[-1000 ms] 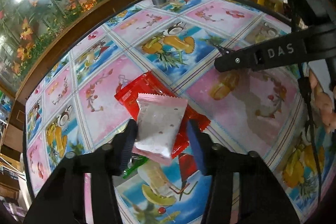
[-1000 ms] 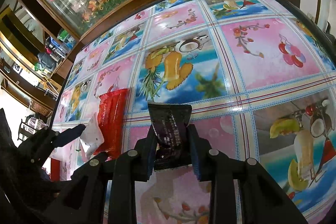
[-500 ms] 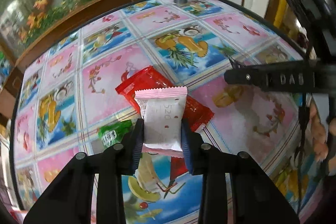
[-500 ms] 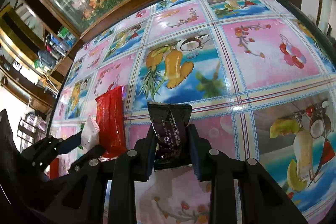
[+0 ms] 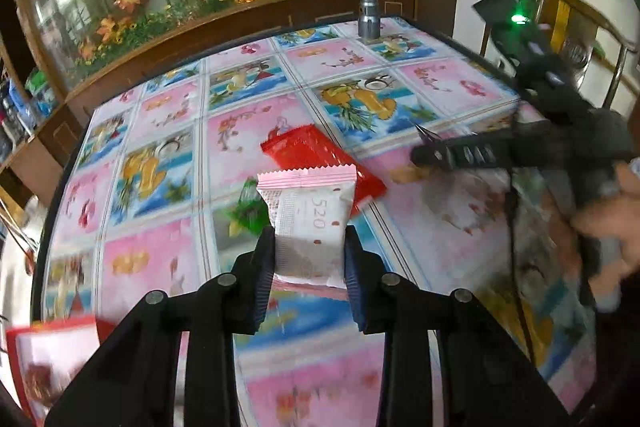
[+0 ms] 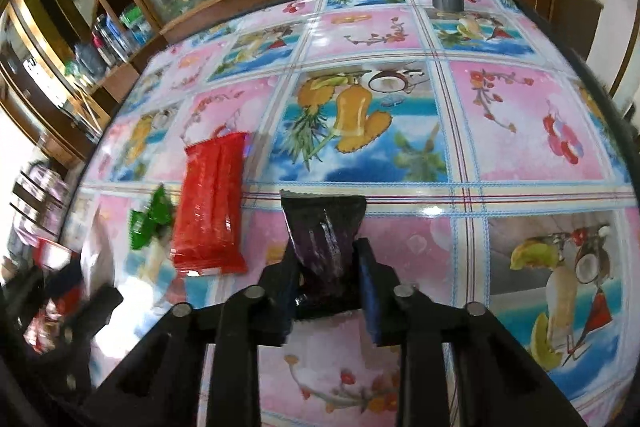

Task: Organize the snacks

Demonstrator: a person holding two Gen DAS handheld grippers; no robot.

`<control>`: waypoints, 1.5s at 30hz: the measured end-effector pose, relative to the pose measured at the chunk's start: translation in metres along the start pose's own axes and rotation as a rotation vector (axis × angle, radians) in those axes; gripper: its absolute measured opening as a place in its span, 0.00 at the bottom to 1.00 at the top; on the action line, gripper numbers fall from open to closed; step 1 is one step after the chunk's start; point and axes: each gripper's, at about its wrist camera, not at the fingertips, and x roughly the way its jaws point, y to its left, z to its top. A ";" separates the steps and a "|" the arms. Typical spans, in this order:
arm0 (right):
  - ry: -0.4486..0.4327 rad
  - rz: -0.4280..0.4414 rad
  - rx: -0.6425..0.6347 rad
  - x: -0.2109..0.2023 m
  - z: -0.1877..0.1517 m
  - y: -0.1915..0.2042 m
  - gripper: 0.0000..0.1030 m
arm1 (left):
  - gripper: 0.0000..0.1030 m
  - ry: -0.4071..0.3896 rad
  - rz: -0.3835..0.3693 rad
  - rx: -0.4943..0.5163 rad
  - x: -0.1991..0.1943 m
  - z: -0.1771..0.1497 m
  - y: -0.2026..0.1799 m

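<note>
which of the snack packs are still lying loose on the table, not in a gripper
The red pack and the small green pack beside it lie loose. The white pack sits clamped in the left gripper, the dark pack in the right gripper.

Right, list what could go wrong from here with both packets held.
1. The left gripper pinches the white packet only at its lower part; the top sticks out free, so it could twist or slip while carried.
2. The right gripper grips the dark packet the same way, low down.
3. The red packet and green wrapper lie close together by the left gripper's path; a low pass could knock them.
</note>
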 end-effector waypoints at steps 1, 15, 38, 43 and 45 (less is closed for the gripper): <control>0.001 0.017 0.010 -0.001 0.000 -0.002 0.26 | 0.29 -0.002 0.002 -0.015 -0.009 -0.006 0.002; -0.118 0.529 0.222 -0.040 -0.022 -0.014 0.25 | 0.29 -0.097 0.037 -0.156 -0.104 -0.062 0.034; -0.133 0.664 0.079 -0.108 -0.103 0.099 0.25 | 0.29 -0.224 0.104 -0.227 -0.166 -0.112 0.072; -0.119 0.648 0.026 -0.115 -0.111 0.123 0.25 | 0.29 -0.235 0.154 -0.257 -0.172 -0.123 0.089; -0.109 0.648 0.011 -0.116 -0.114 0.133 0.25 | 0.29 -0.239 0.171 -0.267 -0.174 -0.128 0.094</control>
